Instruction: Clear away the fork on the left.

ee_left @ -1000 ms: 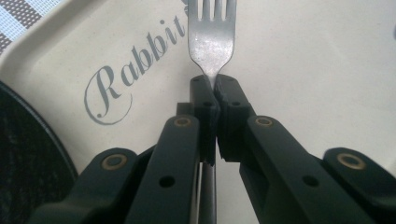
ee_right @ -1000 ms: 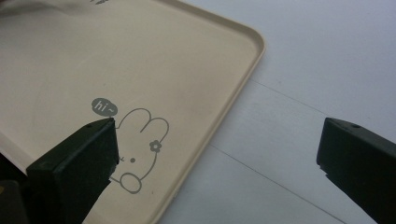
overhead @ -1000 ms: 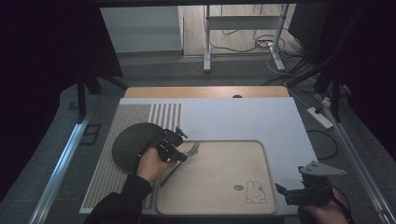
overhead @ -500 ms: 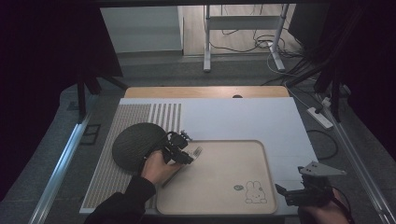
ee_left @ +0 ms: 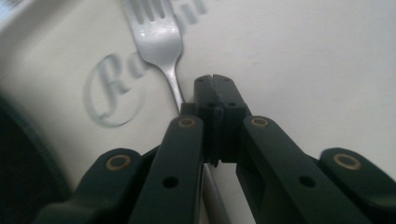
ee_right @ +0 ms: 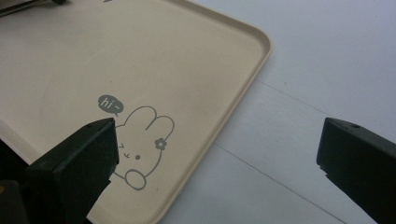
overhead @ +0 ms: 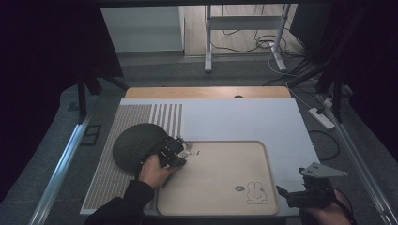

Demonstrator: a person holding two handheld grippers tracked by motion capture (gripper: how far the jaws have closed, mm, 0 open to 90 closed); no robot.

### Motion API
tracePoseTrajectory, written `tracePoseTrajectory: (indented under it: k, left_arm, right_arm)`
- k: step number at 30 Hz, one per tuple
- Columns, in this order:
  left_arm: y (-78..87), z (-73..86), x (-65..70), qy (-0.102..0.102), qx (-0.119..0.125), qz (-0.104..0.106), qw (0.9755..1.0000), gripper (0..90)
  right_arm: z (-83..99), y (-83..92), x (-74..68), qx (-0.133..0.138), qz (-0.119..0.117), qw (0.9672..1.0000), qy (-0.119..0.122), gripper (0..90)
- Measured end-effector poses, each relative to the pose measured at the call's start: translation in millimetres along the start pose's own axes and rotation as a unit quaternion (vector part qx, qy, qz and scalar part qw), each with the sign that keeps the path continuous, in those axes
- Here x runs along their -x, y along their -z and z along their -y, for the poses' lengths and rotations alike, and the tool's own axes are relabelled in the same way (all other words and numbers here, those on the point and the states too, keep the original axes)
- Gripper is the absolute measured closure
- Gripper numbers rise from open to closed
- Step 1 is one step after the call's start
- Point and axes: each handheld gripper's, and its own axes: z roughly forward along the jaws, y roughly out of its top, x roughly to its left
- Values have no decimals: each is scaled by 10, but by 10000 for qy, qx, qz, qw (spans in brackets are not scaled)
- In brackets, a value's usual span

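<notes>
A silver fork (ee_left: 161, 32) lies on the beige tray (overhead: 220, 176) near its far left corner, tines away from me, beside printed lettering. My left gripper (ee_left: 215, 81) sits low over the fork's handle. Its jaws have just been closing and now meet tip to tip with nothing between them; the handle runs under the left jaw. From above, the left gripper (overhead: 180, 155) is beside the fork (overhead: 191, 151), at the edge of a dark round plate (overhead: 136, 145). My right gripper (ee_right: 219, 135) stands wide open over the tray's (ee_right: 140, 56) near right corner, holding nothing.
The tray rests on a white mat (overhead: 244, 117) with dotted and striped bands on its left (overhead: 141, 117). A rabbit drawing (overhead: 256, 192) marks the tray's near right. The right gripper (overhead: 282, 192) is at the table's front right. A wooden strip (overhead: 206, 92) runs along the back.
The left hand and gripper have shifted slightly toward me along the tray's left edge by the fork. The right gripper has stayed put.
</notes>
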Motion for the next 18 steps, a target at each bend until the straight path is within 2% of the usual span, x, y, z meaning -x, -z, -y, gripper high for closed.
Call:
tracePoseTrajectory:
  k: [3, 8, 11, 15, 17, 18]
  left_arm:
    - [26, 48, -98, 185, 25, -48, 9998, 891]
    - [63, 110, -191, 321, 10, -161, 9994, 891]
    - [70, 132, -223, 408, 46, -156, 9990, 891]
    - [97, 148, -220, 354, 126, -181, 9991, 889]
    - [132, 159, -216, 362, 311, -183, 9987, 820]
    - [152, 165, -218, 354, 382, -192, 9985, 820]
  right_arm:
    - [0, 0, -1, -2, -9, 10000, 11, 0]
    - [-1, -2, -3, -17, -9, 10000, 25, 0]
    - [-1, -2, -3, -16, -14, 10000, 26, 0]
    - [-1, -1, -2, -13, -21, 10000, 20, 0]
    - [0, -1, -2, -6, -29, 10000, 15, 0]
    - [0, -1, -2, -6, -29, 10000, 15, 0]
